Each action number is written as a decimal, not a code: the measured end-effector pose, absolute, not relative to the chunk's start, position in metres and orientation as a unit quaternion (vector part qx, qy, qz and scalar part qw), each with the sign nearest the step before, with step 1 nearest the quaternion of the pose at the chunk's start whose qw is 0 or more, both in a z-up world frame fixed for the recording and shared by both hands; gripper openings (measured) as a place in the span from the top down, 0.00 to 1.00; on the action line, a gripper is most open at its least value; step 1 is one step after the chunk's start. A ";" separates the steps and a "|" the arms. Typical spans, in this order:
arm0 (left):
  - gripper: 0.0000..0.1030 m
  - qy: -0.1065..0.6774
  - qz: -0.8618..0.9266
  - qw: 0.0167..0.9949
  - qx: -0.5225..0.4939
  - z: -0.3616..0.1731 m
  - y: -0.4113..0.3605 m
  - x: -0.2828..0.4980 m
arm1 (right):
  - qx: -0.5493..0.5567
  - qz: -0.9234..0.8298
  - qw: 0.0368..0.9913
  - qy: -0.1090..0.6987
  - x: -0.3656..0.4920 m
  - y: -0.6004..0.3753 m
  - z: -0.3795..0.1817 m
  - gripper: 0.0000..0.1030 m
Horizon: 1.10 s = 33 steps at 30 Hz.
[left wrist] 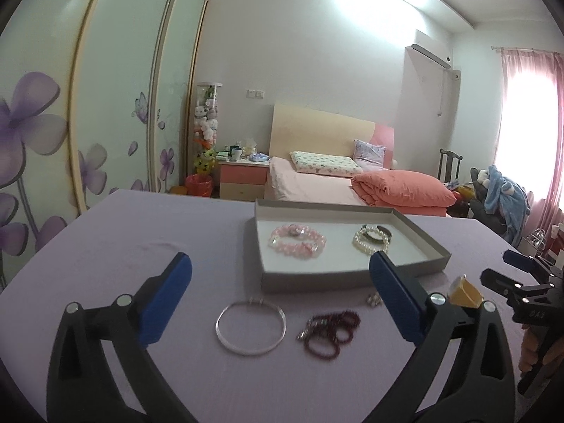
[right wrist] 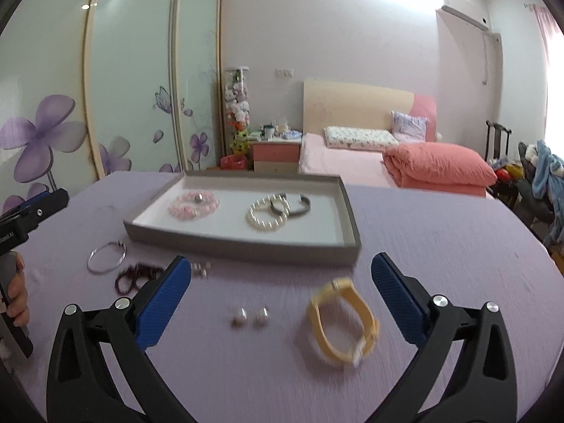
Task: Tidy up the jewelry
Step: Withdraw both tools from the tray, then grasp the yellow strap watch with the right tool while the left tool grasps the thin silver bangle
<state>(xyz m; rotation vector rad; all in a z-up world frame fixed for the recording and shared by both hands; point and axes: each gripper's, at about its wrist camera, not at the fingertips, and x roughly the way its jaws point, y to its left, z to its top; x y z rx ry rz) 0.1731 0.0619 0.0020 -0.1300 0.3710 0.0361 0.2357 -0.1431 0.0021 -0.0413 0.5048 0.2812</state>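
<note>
A grey tray (left wrist: 352, 280) (right wrist: 243, 241) on the purple table holds a pink bead bracelet (left wrist: 296, 240) (right wrist: 194, 204), a pearl bracelet (left wrist: 368, 242) (right wrist: 266, 216) and a dark bangle (right wrist: 292, 206). On the table lie a silver bangle (left wrist: 250, 328) (right wrist: 106, 257), a dark red bead bracelet (left wrist: 331, 329) (right wrist: 135, 276), two pearl earrings (right wrist: 251, 316) and a yellow watch (right wrist: 343, 324) (left wrist: 465, 292). My left gripper (left wrist: 280, 271) is open above the silver bangle. My right gripper (right wrist: 282, 275) is open, with the earrings and watch between its fingers.
Small silver pieces (left wrist: 373, 299) (right wrist: 201, 268) lie near the tray's front edge. Behind the table are a bed (left wrist: 317, 179), a nightstand (left wrist: 243, 176) and flowered wardrobe doors (left wrist: 53, 123). The right gripper shows at the right of the left wrist view (left wrist: 521, 282).
</note>
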 end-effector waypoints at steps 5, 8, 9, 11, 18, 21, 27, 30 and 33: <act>0.04 0.193 0.029 0.978 -0.071 -0.003 0.069 0.161 | 0.010 0.117 0.954 0.277 0.222 -0.165 -0.013 0.02; 0.04 0.188 0.034 0.979 -0.069 -0.003 0.070 0.159 | 0.021 0.106 0.951 0.291 0.220 -0.172 -0.021 0.02; 0.04 0.188 0.035 0.979 -0.068 -0.003 0.070 0.159 | 0.028 0.103 0.950 0.295 0.221 -0.175 -0.021 0.02; 0.04 0.190 0.036 0.979 -0.066 -0.004 0.071 0.160 | 0.029 0.092 0.946 0.310 0.226 -0.178 -0.024 0.02; 0.04 0.193 0.037 0.978 -0.067 -0.005 0.069 0.162 | -0.019 0.072 0.930 0.359 0.255 -0.172 -0.038 0.02; 0.04 0.196 0.038 0.978 -0.069 -0.007 0.071 0.165 | -0.016 0.067 0.920 0.385 0.268 -0.173 -0.045 0.03; 0.04 0.200 0.038 0.977 -0.065 -0.008 0.071 0.167 | 0.003 0.068 0.897 0.436 0.291 -0.179 -0.061 0.34; 0.04 0.202 0.038 0.976 -0.064 -0.010 0.071 0.168 | 0.008 0.069 0.899 0.432 0.289 -0.182 -0.059 0.59; 0.04 0.209 0.040 0.975 -0.064 -0.011 0.074 0.170 | 0.024 0.065 0.900 0.431 0.281 -0.188 -0.060 0.69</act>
